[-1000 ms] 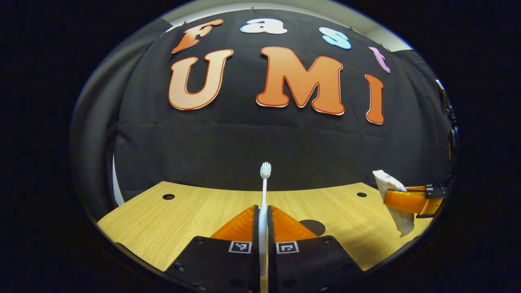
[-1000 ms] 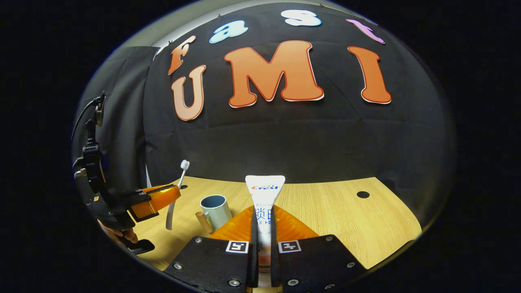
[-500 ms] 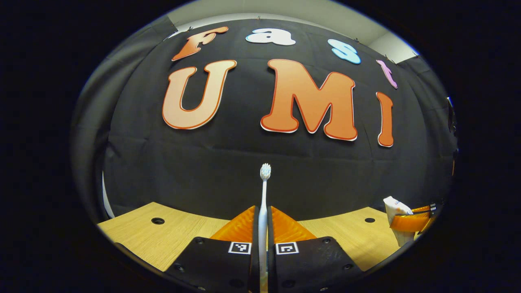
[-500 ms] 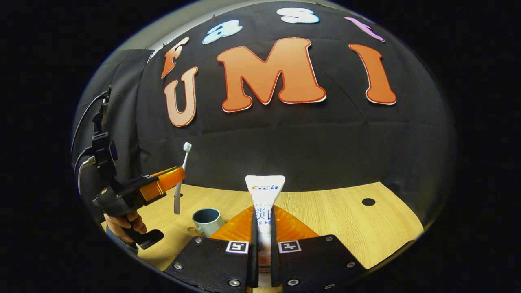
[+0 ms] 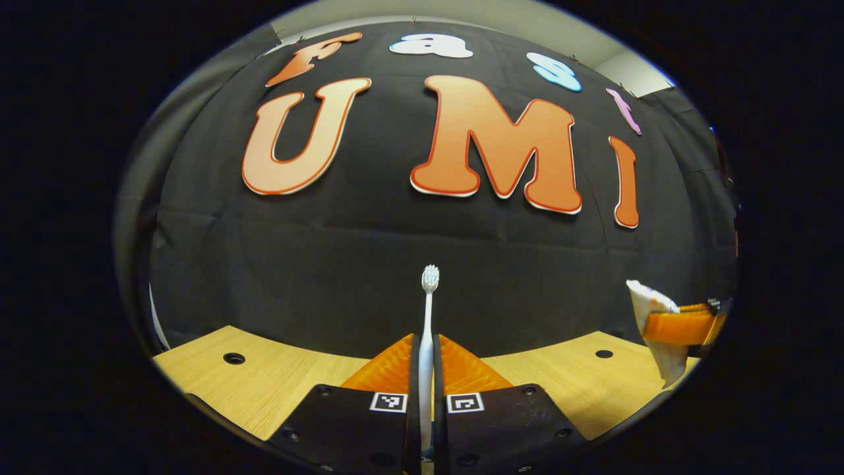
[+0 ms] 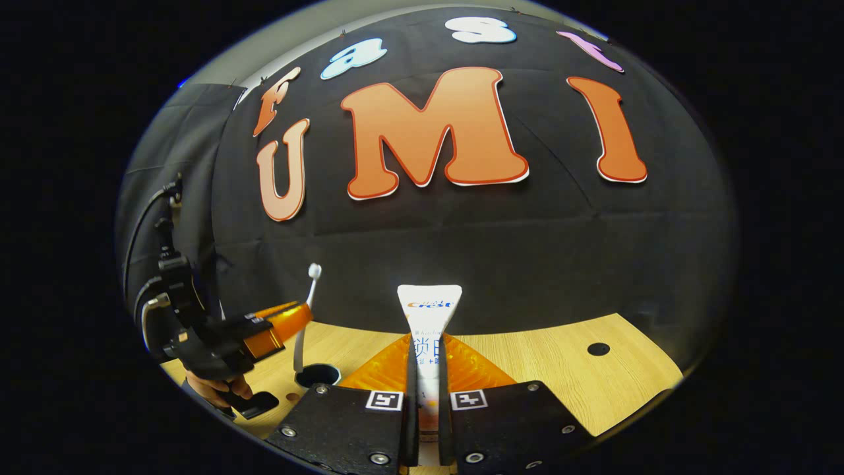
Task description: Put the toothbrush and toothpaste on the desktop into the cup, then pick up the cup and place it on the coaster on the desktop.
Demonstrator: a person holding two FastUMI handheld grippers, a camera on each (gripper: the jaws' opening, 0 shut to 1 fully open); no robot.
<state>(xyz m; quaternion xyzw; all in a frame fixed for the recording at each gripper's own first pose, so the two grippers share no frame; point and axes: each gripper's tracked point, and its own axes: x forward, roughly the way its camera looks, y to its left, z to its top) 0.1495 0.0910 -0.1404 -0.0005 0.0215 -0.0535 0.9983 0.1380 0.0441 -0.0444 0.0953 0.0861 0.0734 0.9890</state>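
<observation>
left gripper clamps toothbrush upright, handle tip just above cup; right gripper grips toothpaste

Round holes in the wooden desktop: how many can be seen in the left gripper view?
2. One hole lies at the far left of the desktop, the other hole at the far right, near the toothpaste. The left gripper may hide more.

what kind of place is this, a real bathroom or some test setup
Most likely a staged recording booth, not a bathroom: black cloth wall, a bare wooden desktop with round holes, and hand-held tongs carrying a toothbrush and toothpaste.
</observation>
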